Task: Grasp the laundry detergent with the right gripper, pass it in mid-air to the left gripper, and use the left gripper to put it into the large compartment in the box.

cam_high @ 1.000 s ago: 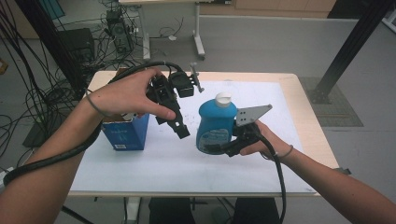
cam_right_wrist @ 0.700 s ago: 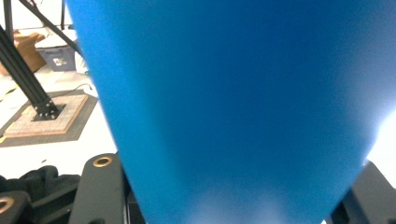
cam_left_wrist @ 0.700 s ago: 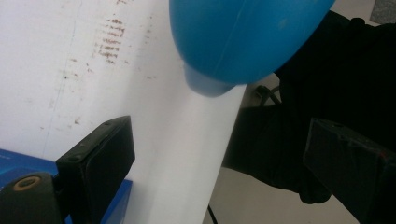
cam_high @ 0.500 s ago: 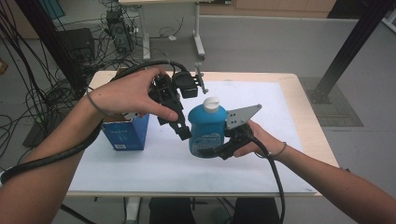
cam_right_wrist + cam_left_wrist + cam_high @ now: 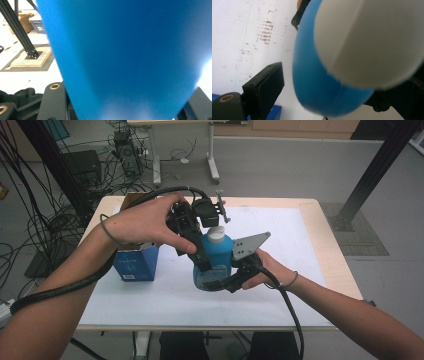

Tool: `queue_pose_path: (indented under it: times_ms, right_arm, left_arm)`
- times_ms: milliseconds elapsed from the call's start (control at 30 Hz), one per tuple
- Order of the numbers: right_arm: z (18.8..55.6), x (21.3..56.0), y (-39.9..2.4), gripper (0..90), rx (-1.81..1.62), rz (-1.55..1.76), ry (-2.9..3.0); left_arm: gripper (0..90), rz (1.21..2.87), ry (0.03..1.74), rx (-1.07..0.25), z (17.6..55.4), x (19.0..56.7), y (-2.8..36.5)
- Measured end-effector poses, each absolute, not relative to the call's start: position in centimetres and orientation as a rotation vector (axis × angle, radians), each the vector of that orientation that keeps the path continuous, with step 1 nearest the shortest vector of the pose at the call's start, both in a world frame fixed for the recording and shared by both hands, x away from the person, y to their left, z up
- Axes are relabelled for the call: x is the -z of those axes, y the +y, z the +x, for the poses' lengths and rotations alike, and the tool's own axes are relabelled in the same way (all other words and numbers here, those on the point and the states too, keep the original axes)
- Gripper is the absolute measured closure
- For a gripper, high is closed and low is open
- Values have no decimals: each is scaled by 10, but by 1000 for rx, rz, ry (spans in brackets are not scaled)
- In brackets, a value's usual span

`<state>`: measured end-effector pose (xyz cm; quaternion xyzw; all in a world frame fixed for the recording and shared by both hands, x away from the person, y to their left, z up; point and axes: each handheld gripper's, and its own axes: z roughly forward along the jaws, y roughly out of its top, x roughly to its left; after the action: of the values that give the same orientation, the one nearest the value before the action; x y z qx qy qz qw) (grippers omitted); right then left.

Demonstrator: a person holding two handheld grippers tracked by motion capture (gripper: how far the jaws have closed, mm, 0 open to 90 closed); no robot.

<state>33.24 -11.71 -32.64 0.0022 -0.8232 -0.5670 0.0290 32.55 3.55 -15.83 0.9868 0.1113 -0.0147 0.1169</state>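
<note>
Carried leftward since a second ago, the blue plastic bottle (image 5: pixel 216 260) with white cap, pinched in the right gripper (image 5: pixel 225 281) jaws above the tabletop (image 5: pixel 310 245), meets the left gripper (image 5: pixel 202 262), jaws spread beside it, likely for uncapping.

The bottle (image 5: pixel 215 262) in my right tool (image 5: pixel 225 282) looks like smooth blue plastic with a soft sheen, and its white cap (image 5: pixel 217 235) is matt plastic. My tools' black jaws are dull, hard plastic with brass-coloured metal inserts, and a flat grey metal plate (image 5: pixel 248 245) tops the right one. The worktop (image 5: pixel 320 220) is pale wood under a matt, brown-scuffed white sheet (image 5: pixel 165 295), and the blue box (image 5: pixel 136 262) looks like printed cardboard.
</note>
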Motion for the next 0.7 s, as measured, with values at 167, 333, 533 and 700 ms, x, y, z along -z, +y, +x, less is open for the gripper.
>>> queue_pose_path:
  times_ms: [167,333,533,700]
  right_arm:
    - [330,326,-113,391,1741,24,-2545]
    - [329,327,-110,391,1739,38,-2547]
    - [329,327,-109,391,1750,32,-2547]
    - [329,327,-110,391,1750,34,-2560]
  left_arm:
    - [93,2883,299,40,324,156,32]
    - [94,2868,287,33,324,155,29]
    - [94,2861,283,28,323,154,27]
    - [94,2855,285,26,323,153,28]
